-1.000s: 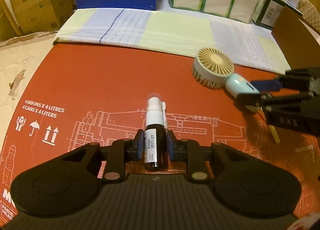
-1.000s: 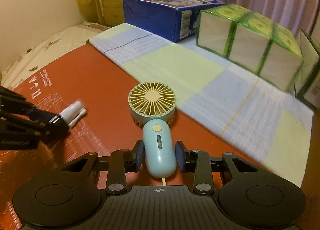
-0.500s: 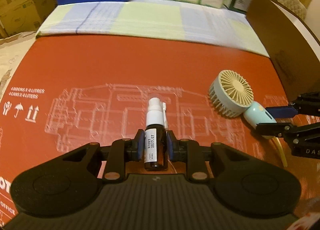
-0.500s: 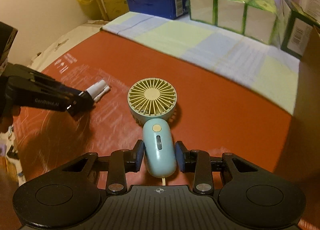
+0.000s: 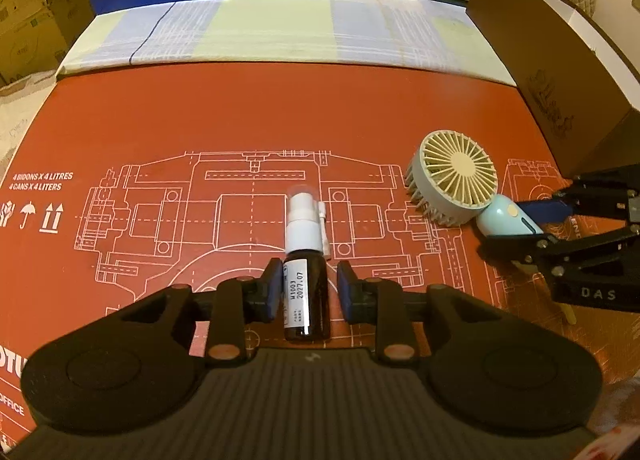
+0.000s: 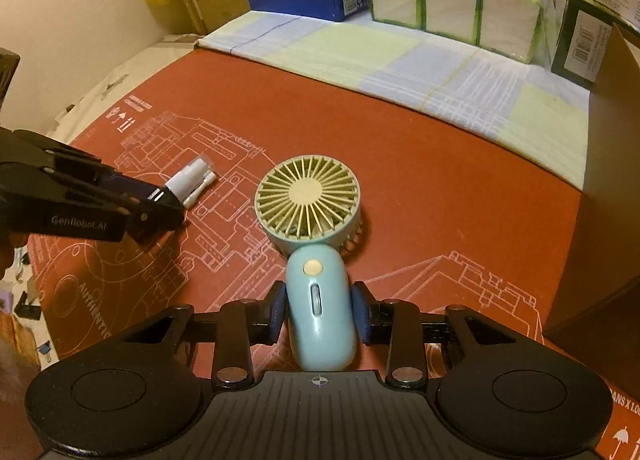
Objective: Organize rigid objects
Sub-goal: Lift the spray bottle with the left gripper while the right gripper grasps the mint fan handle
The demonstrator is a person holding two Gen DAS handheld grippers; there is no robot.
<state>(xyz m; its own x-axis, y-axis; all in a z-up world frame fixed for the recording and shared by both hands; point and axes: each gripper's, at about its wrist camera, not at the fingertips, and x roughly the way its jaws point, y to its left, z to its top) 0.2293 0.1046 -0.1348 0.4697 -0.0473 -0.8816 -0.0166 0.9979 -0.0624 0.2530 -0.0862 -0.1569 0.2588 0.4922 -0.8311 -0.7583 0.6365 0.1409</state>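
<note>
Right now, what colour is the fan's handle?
Light blue; the fan handle shows best in the right wrist view.

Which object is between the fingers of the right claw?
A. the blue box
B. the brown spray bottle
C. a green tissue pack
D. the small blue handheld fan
D: in the right wrist view the right claw has its pads on both sides of the handle of the handheld fan.

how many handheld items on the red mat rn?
2. Spray bottle lies between the left tongs, which have just been opening. Mini fan lies to its right, handle in the right tongs. None seem hidden.
</note>
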